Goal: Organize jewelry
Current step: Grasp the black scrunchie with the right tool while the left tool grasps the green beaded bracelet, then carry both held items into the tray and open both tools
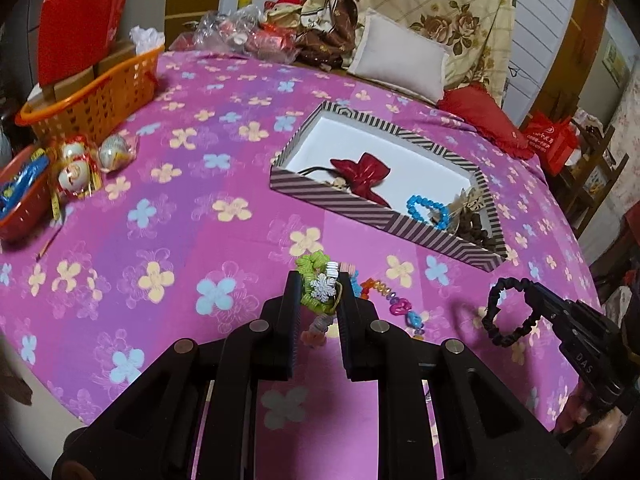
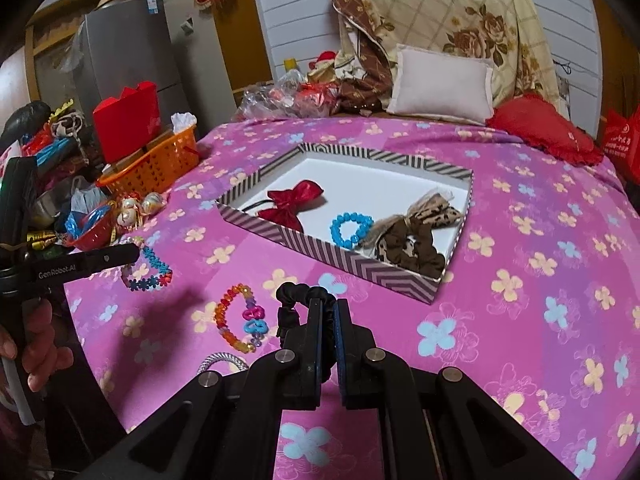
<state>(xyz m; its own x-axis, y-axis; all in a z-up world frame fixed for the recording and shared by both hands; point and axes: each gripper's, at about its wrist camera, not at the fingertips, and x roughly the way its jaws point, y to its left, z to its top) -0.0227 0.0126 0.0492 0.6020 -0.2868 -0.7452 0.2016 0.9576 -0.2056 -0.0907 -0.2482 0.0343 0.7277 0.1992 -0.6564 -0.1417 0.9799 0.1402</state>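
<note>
A striped box [image 1: 352,202] [image 2: 320,254] lies on the pink bed and holds a red bow [image 1: 366,170] [image 2: 294,200], a blue bead bracelet [image 1: 428,210] [image 2: 350,230] and brown scrunchies [image 2: 416,248]. My left gripper [image 1: 320,288] is shut on a green hair tie with a white snowflake [image 1: 318,282], held just above the cover. My right gripper [image 2: 326,312] is shut on a black scrunchie [image 2: 298,300] [image 1: 504,316], lifted in front of the box. An orange and purple bead bracelet [image 2: 236,318] [image 1: 394,300] and a grey hair tie [image 2: 220,360] lie on the cover.
An orange basket [image 1: 96,96] [image 2: 158,166], a red bowl [image 1: 20,208] and wrapped ornaments [image 1: 76,172] sit at the left edge. Pillows [image 1: 400,58] and a red cushion [image 2: 548,132] lie at the far side.
</note>
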